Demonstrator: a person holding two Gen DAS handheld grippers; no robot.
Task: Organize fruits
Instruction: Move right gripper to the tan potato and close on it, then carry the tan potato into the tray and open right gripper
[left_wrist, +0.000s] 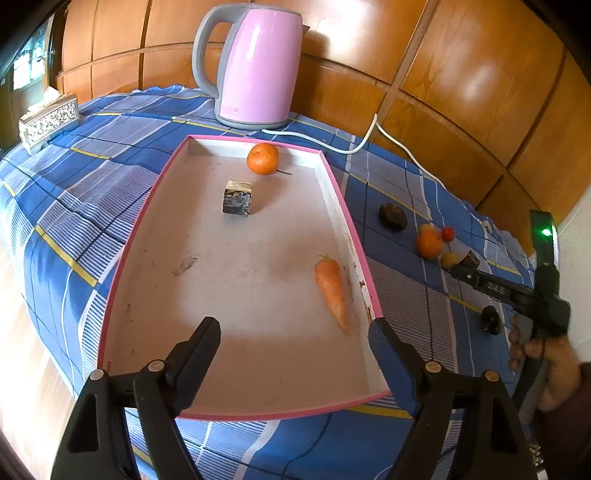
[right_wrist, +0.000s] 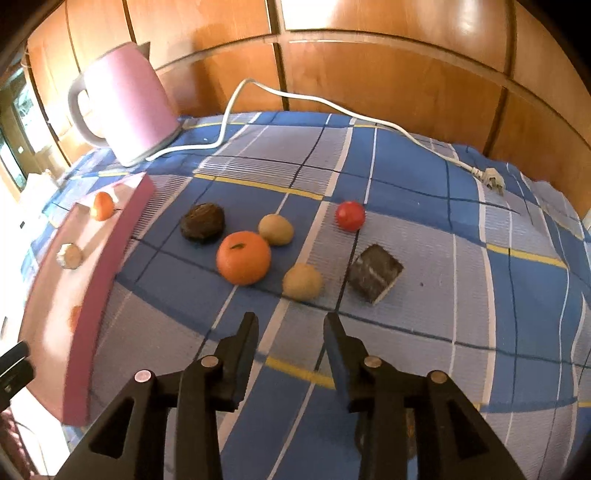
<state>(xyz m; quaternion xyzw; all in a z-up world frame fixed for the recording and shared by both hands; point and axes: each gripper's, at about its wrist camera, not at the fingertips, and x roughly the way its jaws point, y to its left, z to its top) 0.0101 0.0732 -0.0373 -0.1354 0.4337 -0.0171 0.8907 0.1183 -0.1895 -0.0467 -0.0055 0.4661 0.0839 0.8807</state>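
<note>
The left gripper (left_wrist: 293, 341) hangs over the near end of a shallow pink-rimmed tray (left_wrist: 354, 236), its black fingers (left_wrist: 199, 350) spread wide with nothing between them. Just beyond the right finger lies a carrot (left_wrist: 331, 288), tapered, matte orange, its tip pointing near and its stubby top far. Farther in sits a small dark cube (left_wrist: 238, 197) with a pale top, and at the far end a round, glossy tangerine (left_wrist: 262, 158) close to the tray's far wall. The tray floor is pale and scuffed.

The right gripper (right_wrist: 291, 328) hovers over a blue checked cloth (right_wrist: 424, 177) covering the worktop, fingers (right_wrist: 245, 339) parted and empty. Right ahead of them, apart from the tips, lies a tan, dull-skinned round fruit (right_wrist: 303, 281). To its left is a larger smooth orange (right_wrist: 243, 257); to its right a dark, speckled block (right_wrist: 375, 272), tilted. Farther back come a second tan fruit (right_wrist: 276, 229) touching the orange, a dark wrinkled lump (right_wrist: 202, 222) on the left, and a shiny red tomato (right_wrist: 350, 215) on the right. The tray's pink wall (right_wrist: 110, 258) stands at the left of this group.

At the far edge a pink kettle (left_wrist: 255, 62) with a grey handle stands before wooden panels, its white cord (right_wrist: 332, 107) trailing across the cloth. An embossed silver box (left_wrist: 50, 122) sits far left.
</note>
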